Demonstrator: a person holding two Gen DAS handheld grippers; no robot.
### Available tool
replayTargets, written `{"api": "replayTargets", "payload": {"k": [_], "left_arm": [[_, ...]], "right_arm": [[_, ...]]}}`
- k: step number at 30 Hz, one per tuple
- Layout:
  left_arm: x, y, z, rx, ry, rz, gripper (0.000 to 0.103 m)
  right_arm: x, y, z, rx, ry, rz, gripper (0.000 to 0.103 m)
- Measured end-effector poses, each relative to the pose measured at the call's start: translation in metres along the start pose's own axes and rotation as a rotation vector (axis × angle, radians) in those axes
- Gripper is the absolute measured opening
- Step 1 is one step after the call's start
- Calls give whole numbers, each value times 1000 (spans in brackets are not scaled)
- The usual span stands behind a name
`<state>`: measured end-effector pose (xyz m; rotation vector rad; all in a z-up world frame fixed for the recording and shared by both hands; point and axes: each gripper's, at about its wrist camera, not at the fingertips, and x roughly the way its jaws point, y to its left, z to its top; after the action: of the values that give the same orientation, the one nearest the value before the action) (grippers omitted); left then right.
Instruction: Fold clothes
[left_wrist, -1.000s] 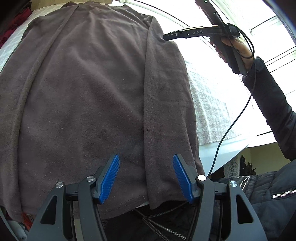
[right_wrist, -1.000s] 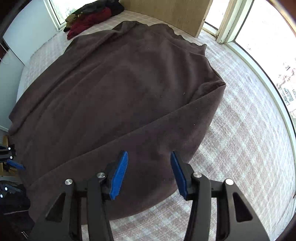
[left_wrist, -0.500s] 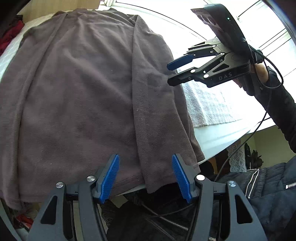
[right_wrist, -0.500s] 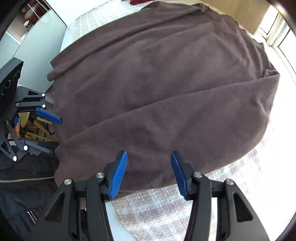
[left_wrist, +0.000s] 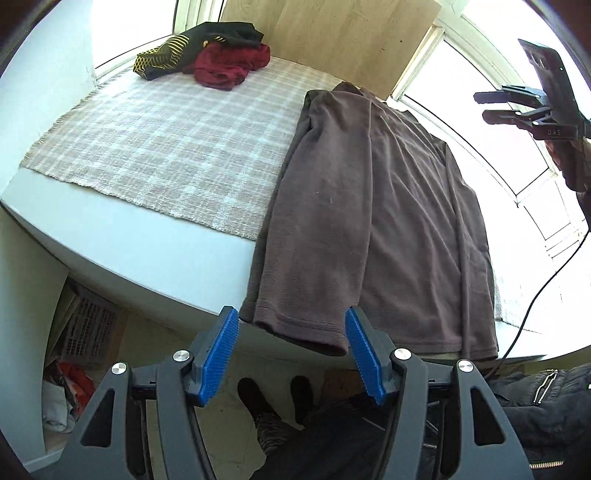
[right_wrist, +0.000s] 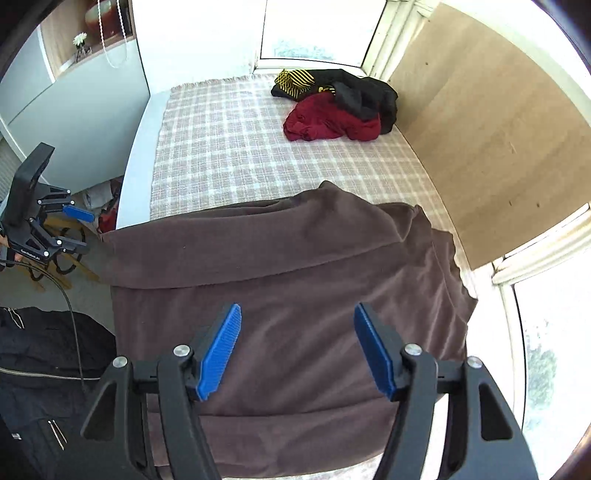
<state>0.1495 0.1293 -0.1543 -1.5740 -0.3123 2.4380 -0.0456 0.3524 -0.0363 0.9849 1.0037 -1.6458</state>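
Observation:
A brown fleece top (left_wrist: 388, 229) lies flat on the plaid cloth (left_wrist: 177, 147), its sides folded in and its hem hanging over the near table edge. My left gripper (left_wrist: 291, 354) is open just in front of that hem, with the folded left flap's bottom edge above the gap and no pad touching it. From the other side, my right gripper (right_wrist: 295, 350) hovers over the brown top (right_wrist: 295, 280); its jaws are opening and nothing is held between them. The right gripper (left_wrist: 487, 107) shows high at the right, and the left gripper (right_wrist: 79, 229) at the table's left side.
A pile of red and black-and-yellow clothes (right_wrist: 332, 103) sits at the far corner by a wooden board (right_wrist: 480, 140). Windows line the far and right sides. A person's black jacket (right_wrist: 37, 369) and shoes (left_wrist: 258, 398) are at the near edge. A crate (left_wrist: 88, 328) stands under the table.
The left view has swung left, so the plaid cloth and clothes pile now show beside the top. The right gripper has risen and rolled, and its jaws stand wider.

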Motion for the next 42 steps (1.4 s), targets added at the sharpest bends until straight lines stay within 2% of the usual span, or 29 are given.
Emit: {"api": "replayTargets", "payload": {"k": [4, 8, 14, 18, 23, 25, 26, 29, 32, 35, 36, 37, 40, 42], "left_arm": [[-1, 21, 1, -4, 11, 3, 58], [4, 29, 7, -55, 18, -30, 58], [27, 39, 16, -160, 61, -48, 58], [43, 26, 16, -148, 104, 18, 57], [50, 11, 17, -143, 105, 54, 56], [52, 7, 18, -129, 107, 71, 43], [53, 5, 18, -120, 110, 78, 32], [54, 4, 17, -117, 112, 85, 14], [52, 9, 16, -157, 102, 71, 13], [50, 5, 15, -149, 93, 84, 11], [49, 4, 14, -147, 89, 88, 11], [48, 4, 14, -151, 85, 88, 11], [45, 4, 13, -162, 72, 82, 10], [43, 4, 12, -169, 63, 77, 9]], "right_arm": [[34, 5, 52, -155, 46, -24, 63], [77, 0, 82, -234, 109, 18, 63], [135, -21, 96, -303, 153, 113, 63], [165, -42, 99, -363, 195, 147, 63], [197, -65, 114, -399, 218, 168, 63], [209, -69, 123, -410, 214, 197, 64], [216, -67, 127, -424, 225, 219, 63], [239, -55, 132, -493, 267, 241, 63], [253, -47, 134, -514, 303, 291, 63], [259, -45, 135, -492, 327, 357, 63], [260, -45, 135, -478, 336, 373, 55], [258, -43, 134, -489, 328, 376, 43], [246, -38, 129, -524, 296, 349, 23], [237, -34, 126, -548, 271, 321, 20]]}}
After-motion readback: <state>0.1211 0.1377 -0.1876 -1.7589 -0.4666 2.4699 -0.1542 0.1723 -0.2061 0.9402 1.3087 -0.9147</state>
